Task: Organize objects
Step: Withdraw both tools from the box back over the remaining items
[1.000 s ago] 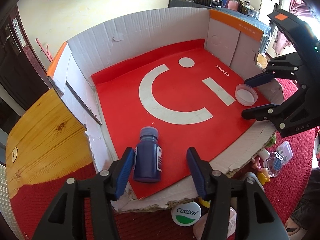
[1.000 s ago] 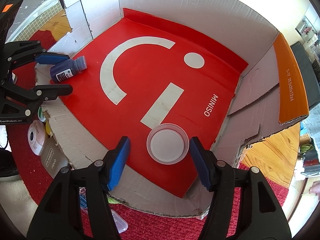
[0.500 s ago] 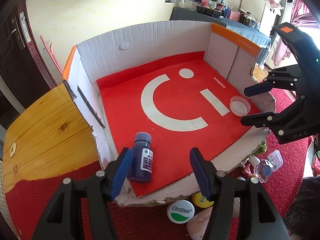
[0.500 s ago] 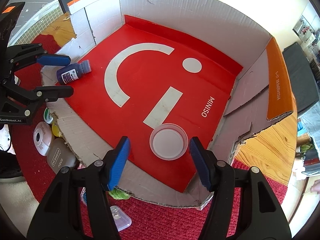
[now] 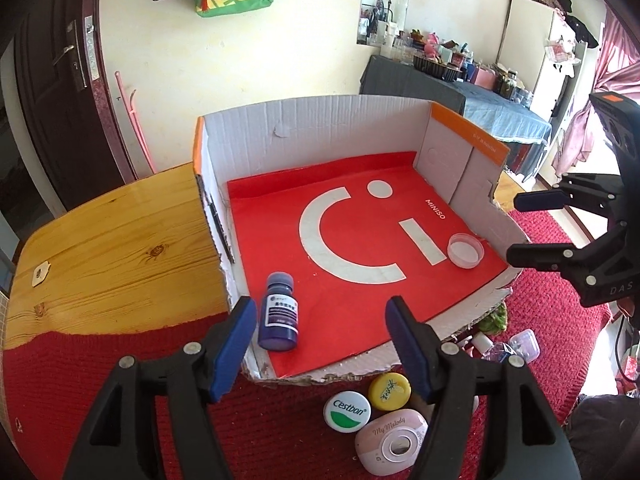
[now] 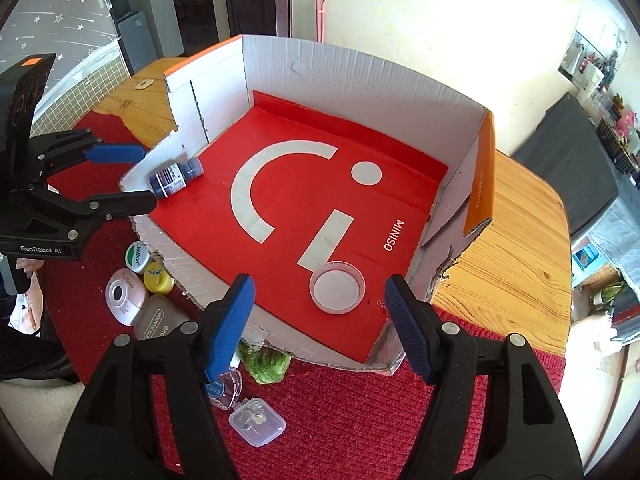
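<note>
Blue bottle (image 5: 279, 314) lying flat on red box floor (image 5: 352, 304), cap pointing away from left tongs (image 5: 320, 342), just ahead of left blue pad. Round clear lid (image 6: 337, 293) resting open-side up ahead of right tongs (image 6: 318, 330). Both tongs pitched downward, jaws just widened, released, gripping nothing.

Each camera sits on its own gripper and looks steeply down along the fingers into the cardboard box (image 5: 316, 148) from just above its torn front edge. The left wrist view stands at the box's left front corner, the other gripper at its 3 o'clock; the right wrist view stands at the right front corner, the other gripper at its 9 o'clock. Both share the red floor
</note>
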Motion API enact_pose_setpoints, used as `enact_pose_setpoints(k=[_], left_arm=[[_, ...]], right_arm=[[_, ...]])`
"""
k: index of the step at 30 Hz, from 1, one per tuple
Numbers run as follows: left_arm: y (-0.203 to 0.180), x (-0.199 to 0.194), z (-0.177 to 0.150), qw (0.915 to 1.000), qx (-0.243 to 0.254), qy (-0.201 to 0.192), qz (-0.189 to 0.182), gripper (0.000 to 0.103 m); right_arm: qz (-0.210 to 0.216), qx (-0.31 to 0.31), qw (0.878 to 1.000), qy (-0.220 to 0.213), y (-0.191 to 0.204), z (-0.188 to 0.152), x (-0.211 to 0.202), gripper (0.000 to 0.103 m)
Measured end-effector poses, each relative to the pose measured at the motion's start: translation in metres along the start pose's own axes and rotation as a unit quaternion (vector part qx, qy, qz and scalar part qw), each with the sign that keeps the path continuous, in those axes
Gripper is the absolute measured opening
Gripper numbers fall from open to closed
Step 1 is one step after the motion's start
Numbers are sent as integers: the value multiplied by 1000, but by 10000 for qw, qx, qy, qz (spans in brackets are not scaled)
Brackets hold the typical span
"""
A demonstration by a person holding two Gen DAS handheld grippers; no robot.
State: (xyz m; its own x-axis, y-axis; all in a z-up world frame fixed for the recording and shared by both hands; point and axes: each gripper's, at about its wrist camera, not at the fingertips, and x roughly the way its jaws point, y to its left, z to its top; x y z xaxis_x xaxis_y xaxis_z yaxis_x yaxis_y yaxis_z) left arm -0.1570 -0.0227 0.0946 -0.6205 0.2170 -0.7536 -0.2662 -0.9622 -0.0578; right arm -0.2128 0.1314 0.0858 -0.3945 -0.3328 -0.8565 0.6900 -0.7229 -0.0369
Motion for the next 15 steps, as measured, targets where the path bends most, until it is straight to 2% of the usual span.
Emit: enact_pose_setpoints(k=[7,12,15], left_arm=[[-3,-32,-16,9976,-293,-552,302,80],[-10,-54,-35,9927,-493,-961,540,90],[-17,-62,-46,9897,-570,-1128,676,95]], right_arm=[[-82,316,9977,-592,5,-19,-35,76],[-601,589,9916,-981,12,-43,-59,79],[-659,754,9876,-1207,19,-58,-69,84]])
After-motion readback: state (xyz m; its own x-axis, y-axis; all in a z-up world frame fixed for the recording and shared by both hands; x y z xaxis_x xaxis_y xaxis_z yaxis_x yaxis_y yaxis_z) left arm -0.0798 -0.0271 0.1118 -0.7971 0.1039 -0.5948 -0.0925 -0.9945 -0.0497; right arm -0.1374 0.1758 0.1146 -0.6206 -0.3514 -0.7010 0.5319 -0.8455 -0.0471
